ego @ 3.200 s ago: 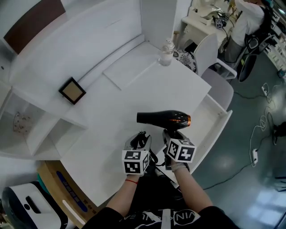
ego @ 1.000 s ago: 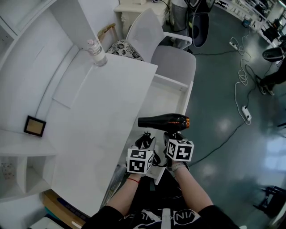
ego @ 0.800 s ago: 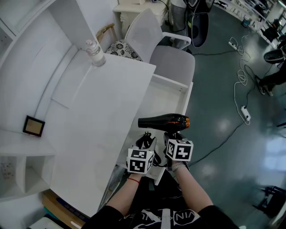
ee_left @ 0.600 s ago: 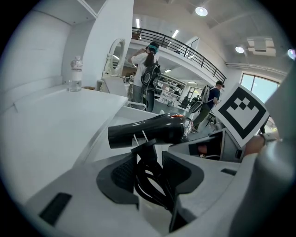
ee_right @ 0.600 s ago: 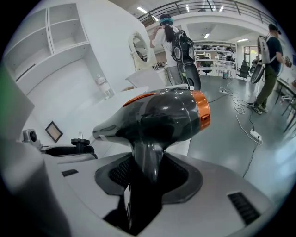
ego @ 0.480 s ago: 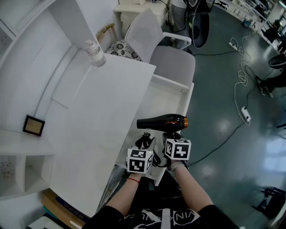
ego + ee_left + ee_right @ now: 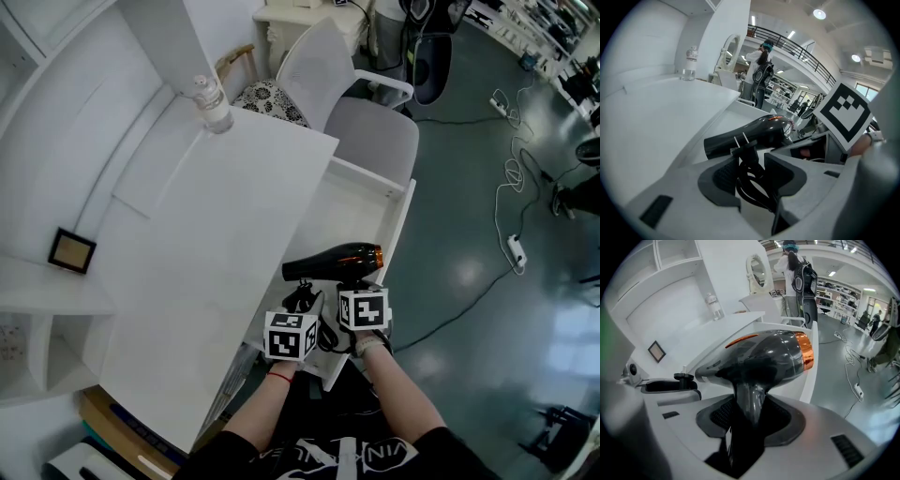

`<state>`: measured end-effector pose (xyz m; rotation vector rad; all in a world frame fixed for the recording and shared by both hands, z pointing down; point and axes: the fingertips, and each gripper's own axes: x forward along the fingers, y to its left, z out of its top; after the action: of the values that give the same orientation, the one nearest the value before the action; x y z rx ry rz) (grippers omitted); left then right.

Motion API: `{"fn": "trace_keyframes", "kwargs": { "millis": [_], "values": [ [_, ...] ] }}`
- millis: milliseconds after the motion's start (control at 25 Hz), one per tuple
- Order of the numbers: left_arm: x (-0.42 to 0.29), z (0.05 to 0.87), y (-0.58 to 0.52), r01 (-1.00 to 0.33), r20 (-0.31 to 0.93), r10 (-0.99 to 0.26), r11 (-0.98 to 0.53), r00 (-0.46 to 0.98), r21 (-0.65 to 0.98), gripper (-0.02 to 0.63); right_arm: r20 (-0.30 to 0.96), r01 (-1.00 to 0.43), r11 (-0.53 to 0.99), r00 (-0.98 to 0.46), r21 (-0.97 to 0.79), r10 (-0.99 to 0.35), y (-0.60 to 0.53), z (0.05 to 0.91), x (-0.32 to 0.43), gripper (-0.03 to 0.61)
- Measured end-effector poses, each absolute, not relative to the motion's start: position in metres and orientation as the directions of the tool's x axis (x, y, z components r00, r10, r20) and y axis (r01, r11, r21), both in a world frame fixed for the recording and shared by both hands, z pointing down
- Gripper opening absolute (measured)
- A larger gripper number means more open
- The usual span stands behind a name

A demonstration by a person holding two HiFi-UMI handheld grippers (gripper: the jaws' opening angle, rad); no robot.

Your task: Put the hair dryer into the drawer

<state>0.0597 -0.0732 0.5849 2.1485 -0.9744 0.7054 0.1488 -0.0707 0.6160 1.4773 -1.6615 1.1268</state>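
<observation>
A black hair dryer (image 7: 330, 263) with an orange ring at its back end hangs over the near part of the open white drawer (image 7: 400, 220) on the desk's right side. My right gripper (image 7: 354, 282) is shut on its handle; in the right gripper view the handle (image 7: 749, 405) runs down between the pads and the dryer's body (image 7: 764, 355) sits above them. My left gripper (image 7: 302, 299) is just left of it, shut on the coiled black cord (image 7: 752, 180). The plug (image 7: 742, 143), with two prongs, sticks up in front of the dryer's nozzle (image 7: 726, 140).
The white desk (image 7: 206, 234) lies to the left, with a water bottle (image 7: 214, 105) at its far corner and a small picture frame (image 7: 71, 251) on a shelf. A grey chair (image 7: 370, 141) stands beyond the drawer. Cables and a power strip (image 7: 514, 251) lie on the floor.
Since the earliest frame both grippers have carried the dryer and cord from over the desk top to over the open drawer. In the last second the dryer has only rolled a little.
</observation>
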Motion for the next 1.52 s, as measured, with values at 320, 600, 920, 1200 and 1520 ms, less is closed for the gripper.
{"fn": "trace_keyframes", "kwargs": {
  "millis": [320,600,920,1200,1520],
  "values": [
    [0.045,0.589,-0.070,-0.815,0.701,-0.448,-0.460,0.555,0.352,0.173,0.903,-0.970,0.121,-0.239,-0.209,-0.356,-0.073,0.622,0.117,0.167],
    [0.029,0.599,-0.065,-0.832,0.711,-0.444,-0.390,0.545,0.394,0.173,0.935,-0.936,0.295,-0.267,-0.194,-0.232,-0.073,0.634,0.084,0.169],
    [0.009,0.609,-0.069,-0.859,0.727,-0.463,-0.331,0.508,0.390,0.173,0.939,-0.900,0.392,-0.284,-0.190,-0.195,-0.078,0.648,0.060,0.168],
    [0.009,0.623,-0.069,-0.876,0.744,-0.466,-0.312,0.478,0.368,0.173,0.944,-0.901,0.386,-0.282,-0.199,-0.170,-0.077,0.665,0.061,0.170],
    [0.010,0.633,-0.069,-0.886,0.757,-0.465,-0.305,0.459,0.349,0.173,0.942,-0.904,0.354,-0.304,-0.240,-0.139,-0.075,0.676,0.062,0.175]
  ]
}}
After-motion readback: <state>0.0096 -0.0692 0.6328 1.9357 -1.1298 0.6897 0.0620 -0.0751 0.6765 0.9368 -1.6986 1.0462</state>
